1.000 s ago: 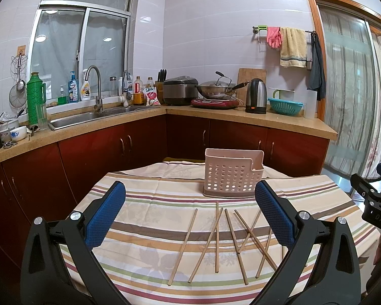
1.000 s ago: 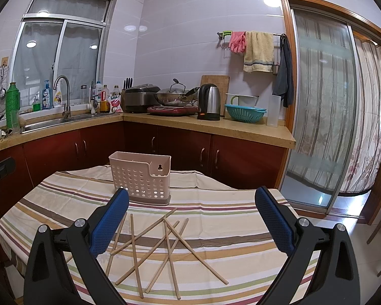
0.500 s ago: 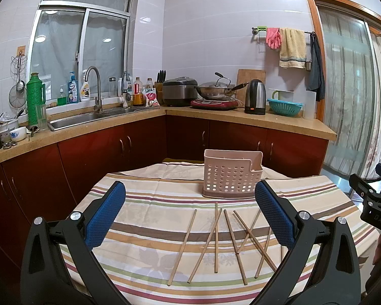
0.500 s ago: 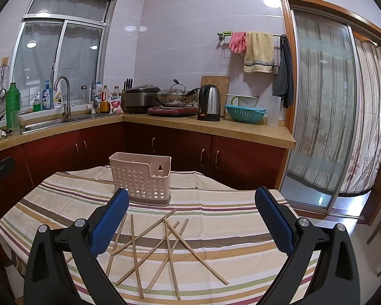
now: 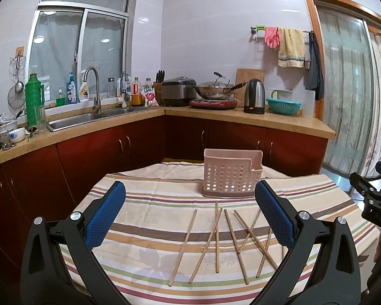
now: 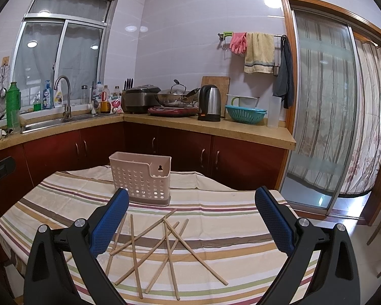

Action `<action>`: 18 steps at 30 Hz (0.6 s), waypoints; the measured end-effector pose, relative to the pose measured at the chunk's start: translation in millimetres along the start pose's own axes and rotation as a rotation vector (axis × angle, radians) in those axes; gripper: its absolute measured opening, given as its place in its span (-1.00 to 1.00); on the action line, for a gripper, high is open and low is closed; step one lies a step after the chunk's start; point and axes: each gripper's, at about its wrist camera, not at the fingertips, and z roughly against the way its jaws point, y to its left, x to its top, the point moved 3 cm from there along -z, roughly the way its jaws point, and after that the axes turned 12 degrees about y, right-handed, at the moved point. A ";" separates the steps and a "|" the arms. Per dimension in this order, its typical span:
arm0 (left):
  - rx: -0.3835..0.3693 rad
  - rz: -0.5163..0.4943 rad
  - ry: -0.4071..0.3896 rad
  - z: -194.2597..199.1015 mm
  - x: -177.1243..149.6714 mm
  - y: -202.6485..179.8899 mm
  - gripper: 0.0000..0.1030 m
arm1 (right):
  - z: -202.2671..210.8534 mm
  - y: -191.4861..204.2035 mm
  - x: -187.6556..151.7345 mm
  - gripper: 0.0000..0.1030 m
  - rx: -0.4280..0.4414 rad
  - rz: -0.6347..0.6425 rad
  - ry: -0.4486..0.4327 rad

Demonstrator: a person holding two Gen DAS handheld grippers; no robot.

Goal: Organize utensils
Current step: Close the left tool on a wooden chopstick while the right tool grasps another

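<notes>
Several wooden chopsticks [image 5: 217, 236] lie scattered and partly crossed on the striped tablecloth [image 5: 144, 218]; they also show in the right wrist view [image 6: 165, 244]. A pink perforated utensil holder [image 5: 232, 175] stands upright behind them, also in the right wrist view [image 6: 141, 178]. My left gripper [image 5: 190, 213] is open and empty, held above the table's near side. My right gripper [image 6: 190, 218] is open and empty, above the chopsticks. The right gripper's body shows at the right edge of the left wrist view [image 5: 370, 198].
The table is round with edges falling off on all sides. Behind it runs an L-shaped counter [image 5: 241, 117] with red cabinets, a sink [image 5: 89, 119], kettle [image 5: 254, 99] and wok. A sliding glass door [image 6: 325, 117] is at the right.
The left wrist view has shifted very slightly; the chopsticks and holder have not moved. Both grippers stay open.
</notes>
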 end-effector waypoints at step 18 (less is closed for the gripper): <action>0.026 -0.058 0.340 -139.8 -102.1 28.8 0.92 | -103.5 -26.6 -91.9 0.88 0.084 -0.035 0.215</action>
